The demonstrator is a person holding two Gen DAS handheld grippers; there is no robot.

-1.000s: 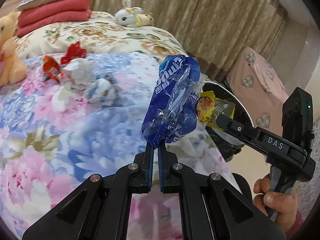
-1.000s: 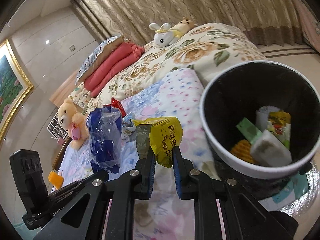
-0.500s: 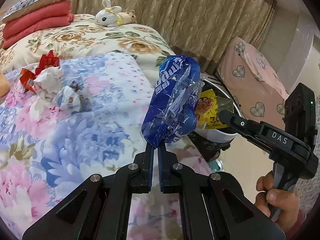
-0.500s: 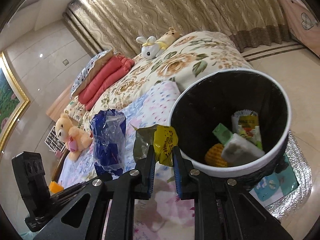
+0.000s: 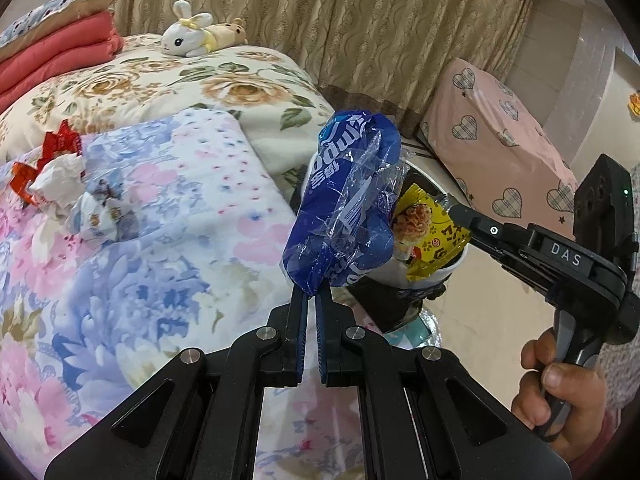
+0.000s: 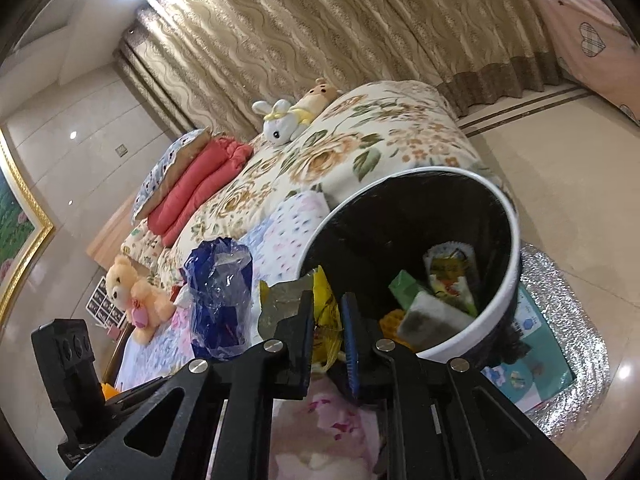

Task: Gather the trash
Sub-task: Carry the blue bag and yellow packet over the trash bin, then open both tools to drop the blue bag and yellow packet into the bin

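**Both wrappers up at the bin rim**

Swung both grippers off the bed twd the trash bin since 1 s ago; bin now fills more of the R view, and my R fingers look wider apart than before.

Bed (image 5: 168,208) w/ floral quilt sits on my left side, bin beside its corner. Trash bin (image 6: 508,216), white rim, black liner, stands on the floor on a silver mat (image 6: 576,364); several wrappers already lie inside it.

Blue plastic bag (image 5: 344,204) stands upright out of my left gripper (image 5: 312,300), fingers pressed together on its bottom edge. It hangs over the bed edge, just beside the bin rim.

Yellow snack wrapper (image 6: 324,300) sits between the fingers of my right gripper (image 6: 328,320), at the near rim of the bin. Fingers are a bit spread w/ wrapper in the gap; can't tell if they still grip it.

Back on the quilt: crumpled white tissue (image 5: 60,184), red wrapper (image 5: 60,144), small blue-white wrapper (image 5: 100,216), clustered together, well apart from the bin.
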